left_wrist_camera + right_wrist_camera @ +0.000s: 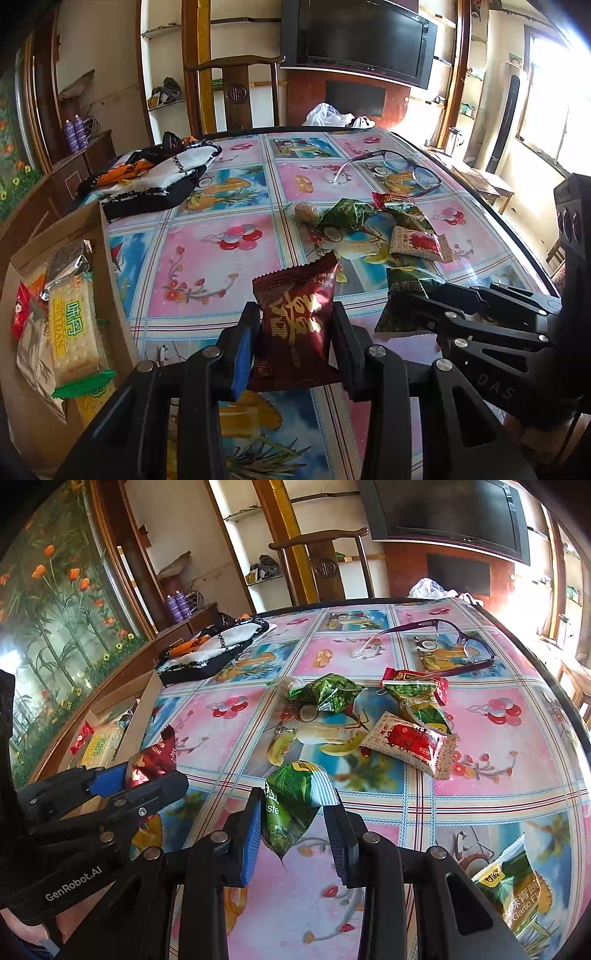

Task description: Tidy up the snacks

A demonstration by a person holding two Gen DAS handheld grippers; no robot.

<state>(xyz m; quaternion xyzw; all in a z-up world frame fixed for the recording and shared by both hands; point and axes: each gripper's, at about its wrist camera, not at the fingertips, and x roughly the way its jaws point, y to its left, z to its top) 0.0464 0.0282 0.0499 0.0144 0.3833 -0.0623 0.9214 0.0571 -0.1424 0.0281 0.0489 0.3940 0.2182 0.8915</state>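
Got my purple glasses (397, 168) lying far right on the table (221, 258), a black-and-white cloth bag (162, 177) far left. Behind it there's a wooden chair (236, 92), TV (364, 37) up on the wall.

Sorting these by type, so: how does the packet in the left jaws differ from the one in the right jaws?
The dark red packet in the left gripper is maroon with gold characters; the green packet in the right gripper has a leafy print. The dark red packet looks flat and rectangular, the green packet crumpled and tapering to a point. Both are sealed snack packets held off the table.
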